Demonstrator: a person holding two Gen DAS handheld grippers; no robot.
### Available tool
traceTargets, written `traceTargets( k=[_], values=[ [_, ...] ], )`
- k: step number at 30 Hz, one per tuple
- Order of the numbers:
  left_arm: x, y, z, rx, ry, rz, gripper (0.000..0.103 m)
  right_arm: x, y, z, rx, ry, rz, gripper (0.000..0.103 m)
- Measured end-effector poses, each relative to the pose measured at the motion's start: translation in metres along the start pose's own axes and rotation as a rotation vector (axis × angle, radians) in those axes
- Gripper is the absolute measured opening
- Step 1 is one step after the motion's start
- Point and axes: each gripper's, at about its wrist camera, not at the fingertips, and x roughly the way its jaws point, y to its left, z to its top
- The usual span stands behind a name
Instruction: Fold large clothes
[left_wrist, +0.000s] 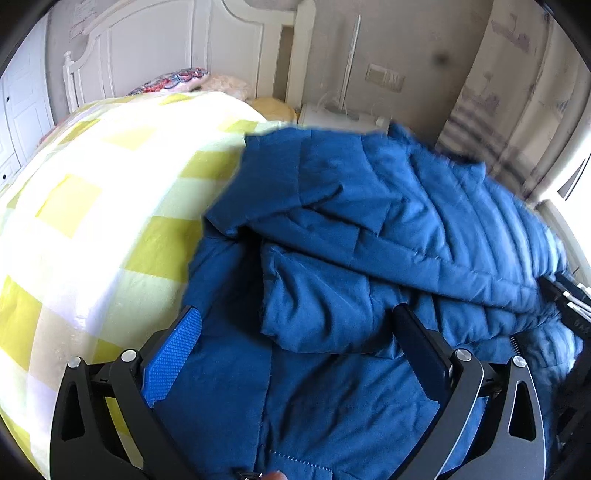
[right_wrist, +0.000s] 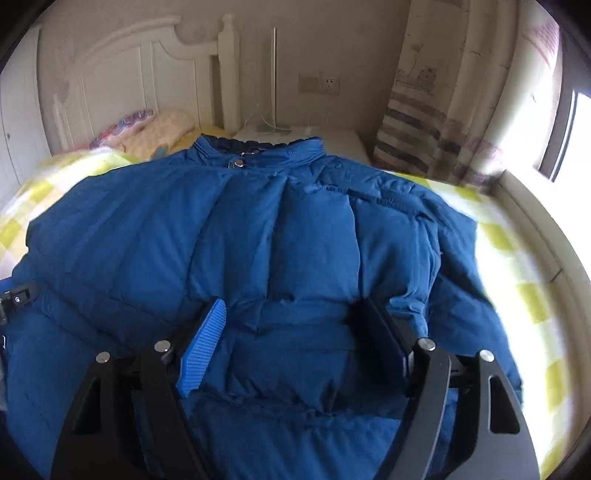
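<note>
The big blue quilted down jacket (right_wrist: 280, 236) lies spread on the bed, collar (right_wrist: 258, 151) toward the white headboard (right_wrist: 122, 62) and its puffy body covering most of the yellow-and-white checked bedcover (left_wrist: 92, 206). From the left side a sleeve or side panel looks already thrown over the body, lying in a rumpled layer with a loose hem edge across the middle, so I take the sideways fold to be partly done. The right gripper (right_wrist: 295, 339) hangs over the lower middle of the jacket with its jaws standing wide; a padded ridge of cloth sits between them, but the blue ribbed pad (right_wrist: 203, 350) and the dark one opposite do not seem to press on it, so it holds nothing. The left gripper (left_wrist: 295, 343) is likewise wide open above the folded layer, fabric below and between its fingers, with no grip that I can see. At the far edge of each view a bit of the other tool peeks in. The step in hand looks like a release after laying a fold. Next, I would judge, each hand needs a fresh hold, probably on the hem or the unfolded right side near the window (right_wrist: 569, 122), pinching through thick, springy padding that will want to slip and puff back open.
</note>
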Motion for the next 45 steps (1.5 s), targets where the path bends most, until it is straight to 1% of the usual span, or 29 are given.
traceTargets(
  k=[2, 4, 6, 7, 9, 11, 12, 14, 15, 16, 17, 18, 22, 23, 26, 27, 29, 30, 31, 32, 34, 35, 36, 38, 39, 41, 42, 43, 45],
  values=[
    [-0.021, 0.007, 0.006, -0.042, -0.095, -0.002, 0.098, -0.001, 0.0, -0.004, -0.01, 0.001, -0.007, 0.077],
    [-0.044, 0.01, 0.023, -0.079, -0.172, -0.078, 0.098, -0.001, 0.0, -0.003, -0.011, 0.004, -0.004, 0.078],
    [-0.055, 0.002, 0.045, -0.072, -0.196, -0.132, 0.098, -0.001, 0.003, -0.003, -0.012, 0.004, -0.004, 0.079],
    [-0.055, -0.005, 0.059, -0.052, -0.186, -0.143, 0.098, -0.001, 0.003, -0.003, -0.014, 0.002, -0.007, 0.079],
    [-0.037, -0.026, 0.083, 0.015, -0.125, -0.11, 0.098, 0.002, 0.001, 0.0, -0.015, 0.001, -0.009, 0.079],
    [-0.008, -0.048, 0.096, 0.087, -0.079, -0.09, 0.098, 0.003, 0.004, 0.002, -0.011, 0.001, -0.008, 0.079],
    [0.013, -0.059, 0.097, 0.119, -0.039, -0.076, 0.098, 0.003, 0.004, 0.003, -0.011, 0.001, -0.007, 0.079],
    [0.048, -0.071, 0.09, 0.159, 0.046, -0.059, 0.098, 0.003, 0.004, 0.003, -0.011, 0.001, -0.007, 0.079],
    [0.07, -0.077, 0.08, 0.19, 0.097, -0.022, 0.099, 0.004, 0.004, 0.003, -0.011, 0.001, -0.007, 0.079],
    [0.082, -0.082, 0.07, 0.243, 0.074, 0.023, 0.099, 0.004, 0.004, 0.003, -0.011, 0.0, -0.005, 0.08],
    [0.081, -0.087, 0.062, 0.287, 0.004, 0.044, 0.099, 0.003, 0.003, 0.003, -0.012, -0.001, -0.002, 0.08],
    [0.079, -0.089, 0.06, 0.299, -0.006, 0.06, 0.099, 0.003, 0.004, 0.003, -0.011, -0.001, -0.002, 0.08],
    [0.069, -0.085, 0.063, 0.29, 0.014, 0.057, 0.098, 0.004, 0.004, 0.003, -0.014, 0.0, -0.001, 0.081],
    [0.062, -0.085, 0.066, 0.279, 0.003, 0.051, 0.098, 0.003, 0.004, 0.003, -0.014, -0.002, -0.003, 0.081],
    [0.036, -0.09, 0.078, 0.254, -0.069, -0.007, 0.099, 0.003, 0.005, 0.003, -0.014, -0.008, -0.006, 0.081],
    [0.037, -0.092, 0.08, 0.262, -0.067, -0.012, 0.099, 0.003, 0.005, 0.002, -0.015, -0.007, -0.006, 0.081],
    [0.056, -0.103, 0.08, 0.309, -0.012, 0.008, 0.099, 0.003, 0.005, 0.002, -0.017, -0.008, -0.009, 0.082],
    [0.075, -0.106, 0.076, 0.327, 0.038, 0.032, 0.099, 0.003, 0.005, 0.002, -0.019, -0.009, -0.011, 0.082],
    [0.091, -0.108, 0.07, 0.33, 0.059, 0.032, 0.099, 0.002, 0.005, 0.002, -0.019, -0.009, -0.011, 0.082],
    [0.092, -0.105, 0.065, 0.327, 0.013, 0.019, 0.099, 0.002, 0.005, 0.002, -0.019, -0.01, -0.007, 0.082],
    [0.09, -0.103, 0.065, 0.315, 0.007, 0.006, 0.099, 0.0, 0.005, 0.002, -0.014, -0.014, 0.004, 0.084],
    [0.09, -0.102, 0.065, 0.314, 0.007, 0.002, 0.099, -0.002, 0.003, 0.002, -0.004, -0.018, 0.029, 0.085],
    [0.09, -0.102, 0.064, 0.314, 0.007, 0.001, 0.099, -0.006, 0.0, 0.002, 0.01, -0.035, 0.047, 0.085],
    [0.09, -0.102, 0.064, 0.309, 0.006, -0.004, 0.099, -0.029, -0.012, 0.005, 0.084, -0.124, 0.11, 0.085],
    [0.09, -0.102, 0.064, 0.309, 0.006, -0.003, 0.099, -0.039, -0.015, 0.008, 0.101, -0.162, 0.108, 0.085],
    [0.089, -0.099, 0.063, 0.31, 0.006, -0.001, 0.099, -0.054, -0.021, 0.022, 0.108, -0.216, 0.07, 0.085],
    [0.089, -0.099, 0.062, 0.312, 0.005, 0.0, 0.099, -0.056, -0.024, 0.034, 0.093, -0.221, 0.056, 0.085],
    [0.088, -0.099, 0.061, 0.312, 0.004, 0.001, 0.099, -0.052, -0.027, 0.046, 0.076, -0.198, 0.044, 0.087],
    [0.088, -0.1, 0.061, 0.31, 0.006, -0.001, 0.099, -0.028, -0.036, 0.07, 0.058, -0.116, 0.003, 0.09]
  ],
)
